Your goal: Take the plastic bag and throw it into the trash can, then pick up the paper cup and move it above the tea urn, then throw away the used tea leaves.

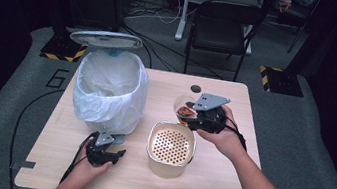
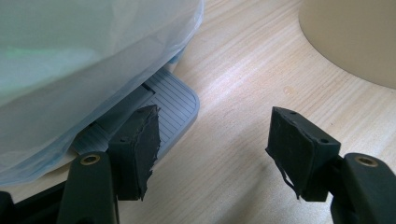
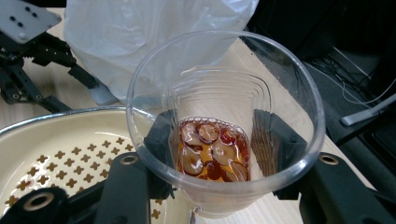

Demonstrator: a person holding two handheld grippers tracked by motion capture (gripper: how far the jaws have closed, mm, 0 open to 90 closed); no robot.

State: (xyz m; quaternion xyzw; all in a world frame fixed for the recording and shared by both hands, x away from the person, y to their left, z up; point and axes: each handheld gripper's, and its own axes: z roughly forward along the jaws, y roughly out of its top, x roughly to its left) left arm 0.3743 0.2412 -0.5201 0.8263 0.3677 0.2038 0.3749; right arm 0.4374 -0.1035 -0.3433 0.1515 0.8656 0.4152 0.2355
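Note:
A clear plastic cup with brown liquid and round pieces in its bottom sits between the jaws of my right gripper, which is shut on it. In the high view the cup is held just beyond the cream strainer pot. My left gripper rests low on the table in front of the white-bagged pedal bin. Its jaws stand open with nothing between them, and its left fingertip sits right by the bin's grey foot pedal.
The bin's lid stands raised at the back. A small black round thing lies on the wooden table behind the cup. A black chair stands beyond the table's far edge.

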